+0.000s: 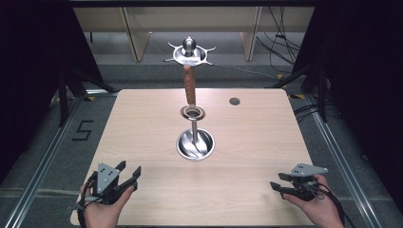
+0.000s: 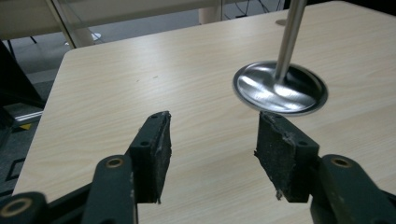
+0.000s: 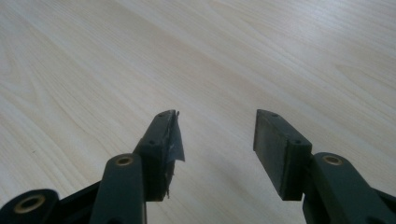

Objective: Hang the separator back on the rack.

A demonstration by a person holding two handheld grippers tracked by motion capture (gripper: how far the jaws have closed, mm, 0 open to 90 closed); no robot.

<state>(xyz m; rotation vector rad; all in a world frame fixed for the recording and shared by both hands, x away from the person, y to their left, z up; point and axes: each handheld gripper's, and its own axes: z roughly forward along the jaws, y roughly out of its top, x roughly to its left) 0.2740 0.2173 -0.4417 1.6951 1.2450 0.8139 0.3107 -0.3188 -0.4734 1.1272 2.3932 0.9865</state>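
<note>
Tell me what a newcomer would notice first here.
A tall metal stand rises from a round shiny base at the table's centre, with a brown wooden section and a spiked dish on top. Near the front edge, the left gripper and right gripper wait open, holding nothing.

This looks like a lab or recording studio rather than a home: a bare pale wooden desk [image 1: 142, 123] stands on grey carpet between black curtains [image 1: 33, 57], with metal floor rails [image 1: 38, 175] running beside it, loose black cables [image 1: 280, 33] on the floor behind, and tape markings [image 1: 81, 130] at the left
</note>
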